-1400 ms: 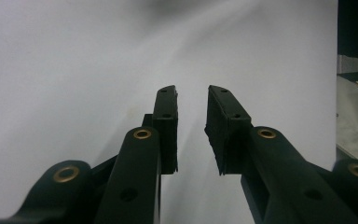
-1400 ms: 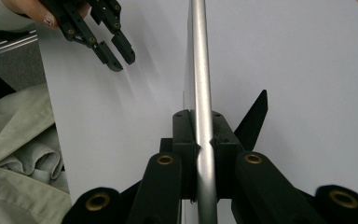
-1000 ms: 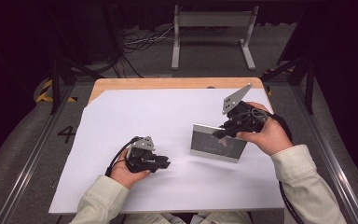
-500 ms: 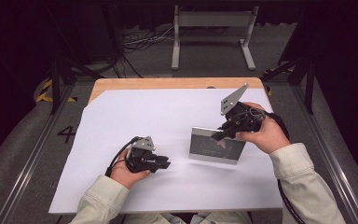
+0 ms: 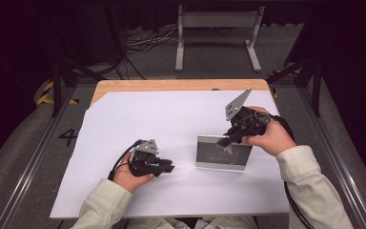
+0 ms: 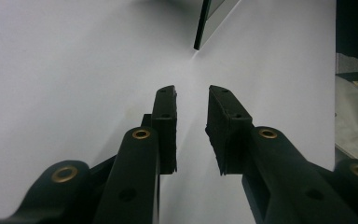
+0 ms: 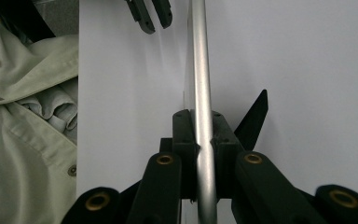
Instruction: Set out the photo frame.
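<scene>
One frame (image 5: 223,152), stood on its lower edge at the right of the sheet (image 5: 147,119), was pinched by its thin top rim in the right gripper (image 5: 226,140) while the left gripper (image 5: 169,167) lay parted and empty nearby, so a slip or tip-over was judged likely if that narrow grip twisted.

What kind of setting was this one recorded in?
Probably a lab recording booth, not a home: a table covered by a white sheet, dark surroundings, loose cables on a grey floor, a metal stand behind.
</scene>
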### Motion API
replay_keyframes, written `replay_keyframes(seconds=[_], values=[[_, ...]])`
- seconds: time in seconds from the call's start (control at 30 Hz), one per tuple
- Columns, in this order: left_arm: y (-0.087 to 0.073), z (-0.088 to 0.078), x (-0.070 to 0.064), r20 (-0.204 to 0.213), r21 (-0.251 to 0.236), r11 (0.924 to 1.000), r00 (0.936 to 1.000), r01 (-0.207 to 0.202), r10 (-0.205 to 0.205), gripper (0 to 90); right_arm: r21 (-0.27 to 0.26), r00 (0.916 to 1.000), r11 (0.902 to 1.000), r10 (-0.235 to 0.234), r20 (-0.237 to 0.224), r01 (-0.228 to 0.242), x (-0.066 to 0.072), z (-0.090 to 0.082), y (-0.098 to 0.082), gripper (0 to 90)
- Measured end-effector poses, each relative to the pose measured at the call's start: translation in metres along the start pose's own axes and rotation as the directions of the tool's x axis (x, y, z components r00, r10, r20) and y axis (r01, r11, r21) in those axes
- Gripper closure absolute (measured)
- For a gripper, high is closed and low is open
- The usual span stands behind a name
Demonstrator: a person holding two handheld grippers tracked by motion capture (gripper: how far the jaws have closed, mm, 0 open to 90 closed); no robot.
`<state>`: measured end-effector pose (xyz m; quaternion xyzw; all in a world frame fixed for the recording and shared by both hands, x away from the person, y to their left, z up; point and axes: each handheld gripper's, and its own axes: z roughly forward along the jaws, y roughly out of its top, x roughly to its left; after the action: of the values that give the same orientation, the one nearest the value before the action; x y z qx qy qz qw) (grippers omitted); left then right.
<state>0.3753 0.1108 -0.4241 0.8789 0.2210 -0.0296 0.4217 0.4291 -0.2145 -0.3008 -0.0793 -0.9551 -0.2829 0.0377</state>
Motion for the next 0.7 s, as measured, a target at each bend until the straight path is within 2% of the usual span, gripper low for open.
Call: replay_keyframes(seconds=[0.43,0.47,0.7], values=[[0.0,0.0018,0.0008,0.002,0.003,1.0,1.0,0.001,-0.001,73.1,0.01,0.9994,0.9999,-0.013,-0.031,0.013,-0.0025,0.0055,-0.0036,83.6],[0.0,0.0018,0.001,0.003,0.003,1.0,1.0,0.0,0.0,73.1,0.009,0.999,0.9995,-0.028,-0.035,0.029,-0.003,0.006,-0.0035,83.6],[-0.0001,0.0023,0.0006,0.002,0.006,1.0,1.0,0.002,-0.002,73.1,0.024,0.9981,0.9985,-0.048,-0.04,0.049,-0.0008,0.0073,-0.001,83.6]])
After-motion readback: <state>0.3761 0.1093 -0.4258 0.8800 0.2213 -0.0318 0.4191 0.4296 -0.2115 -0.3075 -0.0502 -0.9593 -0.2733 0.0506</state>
